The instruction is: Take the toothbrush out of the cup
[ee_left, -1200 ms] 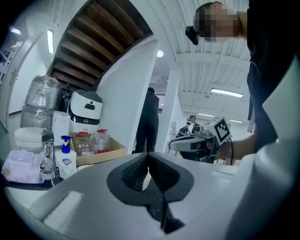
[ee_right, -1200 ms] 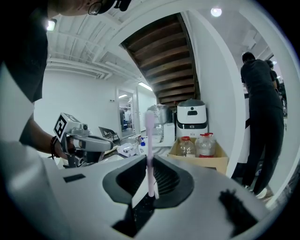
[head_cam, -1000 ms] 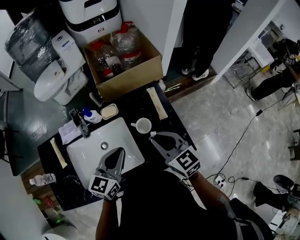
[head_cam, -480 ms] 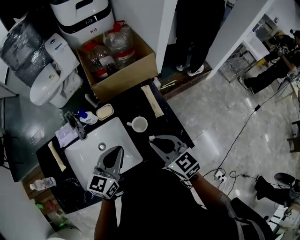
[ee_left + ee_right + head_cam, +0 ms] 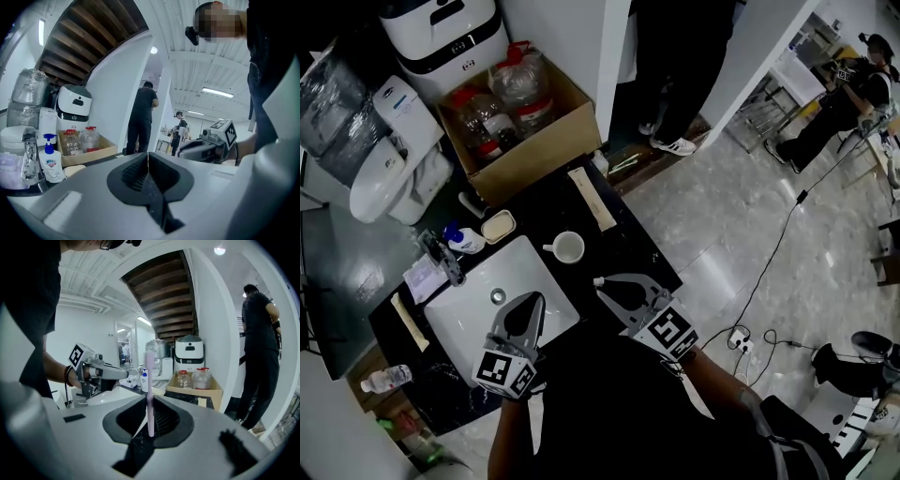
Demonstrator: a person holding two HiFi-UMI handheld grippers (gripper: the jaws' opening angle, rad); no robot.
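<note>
1. We see the right gripper point(image 5: 150, 404) clenched on the toothbrush point(image 5: 149, 380), whose long axis stands upright across the jaws.
2. The white cup point(image 5: 569, 247) sits on the black counter point(image 5: 628, 246), ahead and slightly left of that gripper. The toothbrush is out of it and apart from it.
3. The left gripper point(image 5: 148, 158) is closed on nothing, above the sink point(image 5: 469, 323).
4. We judge the extraction done. The right gripper is nearer the cup, so any set-down falls to it.

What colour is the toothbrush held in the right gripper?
Pale pink; the toothbrush shows best in the right gripper view.
</note>
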